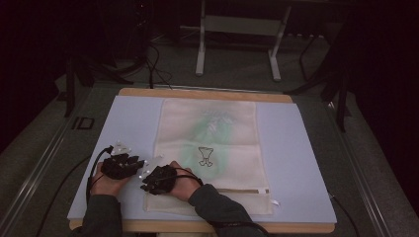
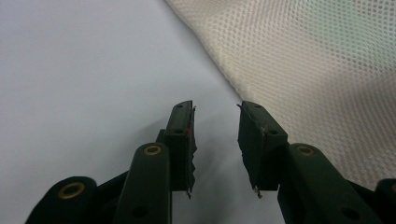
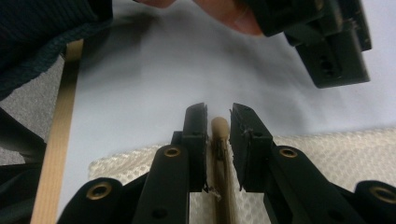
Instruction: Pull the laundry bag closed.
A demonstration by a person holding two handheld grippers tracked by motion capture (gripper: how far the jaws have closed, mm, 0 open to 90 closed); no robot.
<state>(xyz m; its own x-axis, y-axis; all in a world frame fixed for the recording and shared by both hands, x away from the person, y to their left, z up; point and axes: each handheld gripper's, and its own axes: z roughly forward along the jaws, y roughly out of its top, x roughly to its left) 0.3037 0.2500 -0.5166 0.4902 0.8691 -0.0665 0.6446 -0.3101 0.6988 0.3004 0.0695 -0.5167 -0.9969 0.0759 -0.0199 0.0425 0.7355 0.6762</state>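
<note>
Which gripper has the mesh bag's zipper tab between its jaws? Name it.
The right gripper: the beige zipper tab of the mesh bag sits between its jaws. The left gripper is open over the bare mat.

High view overhead; gripper views close, sharing mesh bag [image 2: 327, 70].

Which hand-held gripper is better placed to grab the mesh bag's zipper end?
Right. The right hand-held gripper already straddles the zipper end of the mesh bag; the left hand-held gripper sits open over bare mat.
</note>
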